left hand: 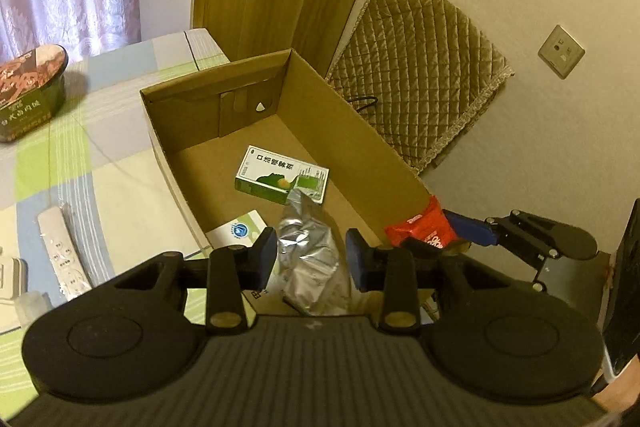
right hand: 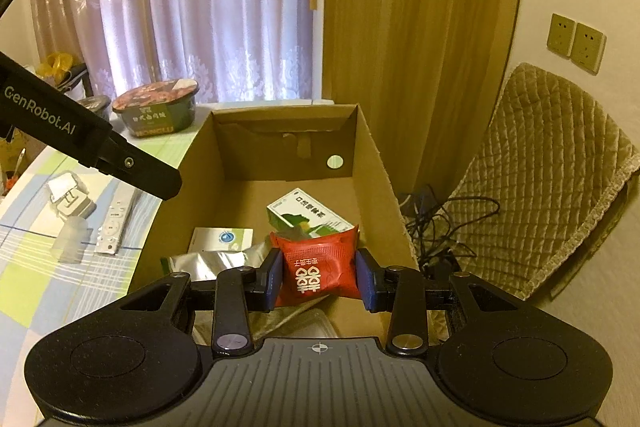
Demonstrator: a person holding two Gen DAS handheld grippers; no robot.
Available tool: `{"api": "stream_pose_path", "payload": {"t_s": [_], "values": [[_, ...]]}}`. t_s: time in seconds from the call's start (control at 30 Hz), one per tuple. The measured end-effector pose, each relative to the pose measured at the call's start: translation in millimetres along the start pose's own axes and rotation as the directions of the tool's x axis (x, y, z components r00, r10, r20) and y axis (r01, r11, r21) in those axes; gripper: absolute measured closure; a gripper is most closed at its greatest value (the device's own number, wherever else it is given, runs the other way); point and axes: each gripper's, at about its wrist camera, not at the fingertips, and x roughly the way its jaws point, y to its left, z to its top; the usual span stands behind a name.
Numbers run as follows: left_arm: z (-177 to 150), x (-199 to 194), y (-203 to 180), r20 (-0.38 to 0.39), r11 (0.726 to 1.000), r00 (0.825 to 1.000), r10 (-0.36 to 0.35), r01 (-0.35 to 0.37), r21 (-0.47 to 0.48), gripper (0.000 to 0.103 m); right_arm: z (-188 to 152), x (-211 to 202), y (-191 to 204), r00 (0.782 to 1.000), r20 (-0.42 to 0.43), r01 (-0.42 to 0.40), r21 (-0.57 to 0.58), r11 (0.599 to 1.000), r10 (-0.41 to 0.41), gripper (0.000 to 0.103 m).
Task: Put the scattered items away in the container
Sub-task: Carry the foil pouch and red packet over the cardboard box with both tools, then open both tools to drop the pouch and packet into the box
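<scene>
Right now the right gripper (right hand: 318, 277) is pinching a red snack packet (right hand: 318, 267) between its blue pads, held over the near end of the open cardboard box (right hand: 372, 163). Step in hand, as I judge it: release the packet into the box. To do it well, keep the packet inside the box walls, lower it a little toward the floor, then spread the jaws cleanly so the crinkly wrapper doesn't stick to a pad; aim for bare cardboard on the right side rather than on top of the silver foil pouch (right hand: 216, 261). The packet bulges between the pads, so it is soft and will flop on release.

Pose: right gripper points forward along the box, roughly level, slightly down. The left gripper (left hand: 311, 259) hangs above the near end of the box too, jaws spread and holding nothing, with the foil pouch below it, seemingly not touching. The two tools are near each other, so watch for a clash.

Farther in the box: a white card (right hand: 222, 239), then a green-and-white medicine box (right hand: 308, 213) lying flat mid-floor.

Still outside on the worktop (left hand: 120, 187): a white remote (left hand: 64, 253), a white charger (right hand: 70, 201), and an instant noodle bowl (right hand: 158, 109) at the far end.
</scene>
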Motion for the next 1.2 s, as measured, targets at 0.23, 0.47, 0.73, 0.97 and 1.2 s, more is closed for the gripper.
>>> {"api": "stream_pose_path", "payload": {"t_s": [0.23, 0.47, 0.73, 0.97, 1.2], "values": [[-6.3, 0.5, 7.0, -0.008, 1.0, 1.0, 0.02, -0.02, -0.005, 0.072, 1.8, 4.4, 1.6, 1.0, -0.001, -0.008, -0.005, 1.0, 0.008, 0.062], [-13.5, 0.4, 11.2, -0.015, 1.0, 1.0, 0.022, -0.022, -0.016, 0.072, 1.3, 5.6, 2.7, 1.0, 0.011, -0.011, 0.006, 1.0, 0.011, 0.031], [-20.8, -2.6, 20.3, -0.018, 0.999, 0.999, 0.037, -0.038, -0.036, 0.067, -2.5, 2.0, 2.0, 1.0, 0.03, -0.009, 0.011, 1.0, 0.009, 0.015], [-24.3, -7.0, 23.6, -0.014, 0.999, 0.999, 0.036, -0.037, -0.04, 0.067, -6.9, -1.4, 7.2, 1.0, 0.017, -0.016, 0.006, 1.0, 0.016, 0.015], [-29.9, -16.8, 26.7, -0.008, 0.998, 0.999, 0.039, -0.039, -0.042, 0.067, -8.0, -7.8, 15.1, 1.0, 0.014, -0.017, -0.001, 1.0, 0.017, 0.015]]}}
